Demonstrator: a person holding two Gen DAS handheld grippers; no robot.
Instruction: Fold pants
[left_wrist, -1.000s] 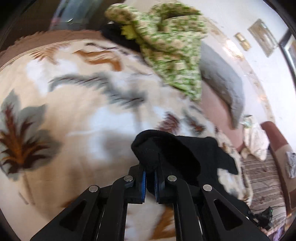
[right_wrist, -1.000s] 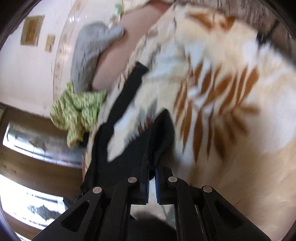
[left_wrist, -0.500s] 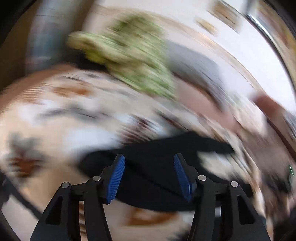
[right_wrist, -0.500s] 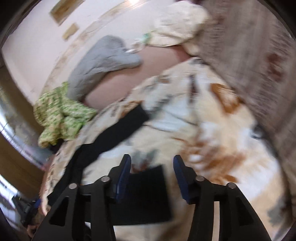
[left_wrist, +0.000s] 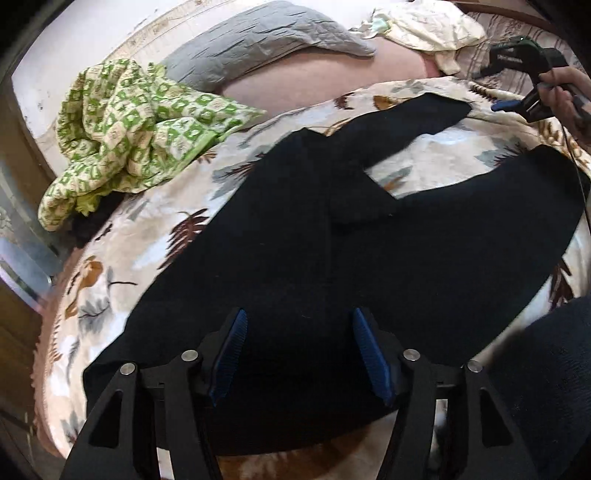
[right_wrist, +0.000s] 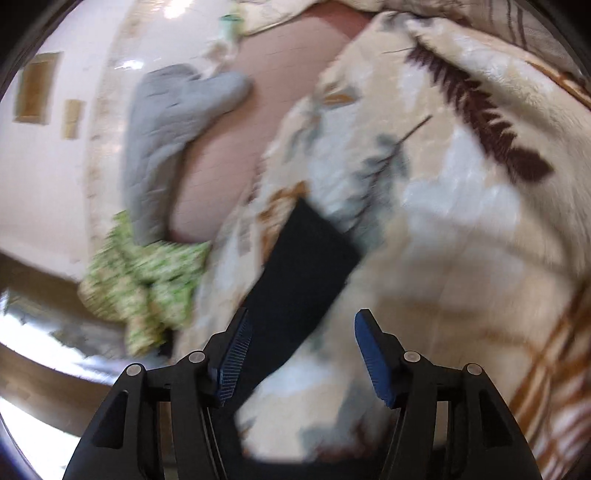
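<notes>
nearest in the left wrist view, the left gripper (left_wrist: 297, 350) is seen with its two blue-padded fingers (left_wrist: 229, 354) spread apart; its jaws have just been narrowing a little, with nothing pinched between them. the black pants (left_wrist: 314, 266) are spread flat on the patterned blanket (left_wrist: 122, 236) just beyond and beneath the open jaws, the waist end lying closest to the fingertips, though whether the pads touch the cloth cannot be told. from there two legs are seen fanning away, one toward the upper right and one curving along the right side, with blanket showing between them. a small flap of black cloth is folded over near where the legs part.

in the right wrist view, which is blurred, the right gripper (right_wrist: 301, 352) is shown with its jaws spread and just having been opening further, holding nothing. one black pant leg runs up from beside the left fingertip to a squared end ahead of the jaws, lying on the blanket.

farther off, a crumpled green checked cloth (left_wrist: 129, 122) is seen at the blanket's edge, with a grey pillow (left_wrist: 258, 44) and a pale bundle of cloth (left_wrist: 424, 26) behind it near the wall. at the far right of the left view, the right gripper is seen held in a hand (left_wrist: 561, 92) above the far leg end.
</notes>
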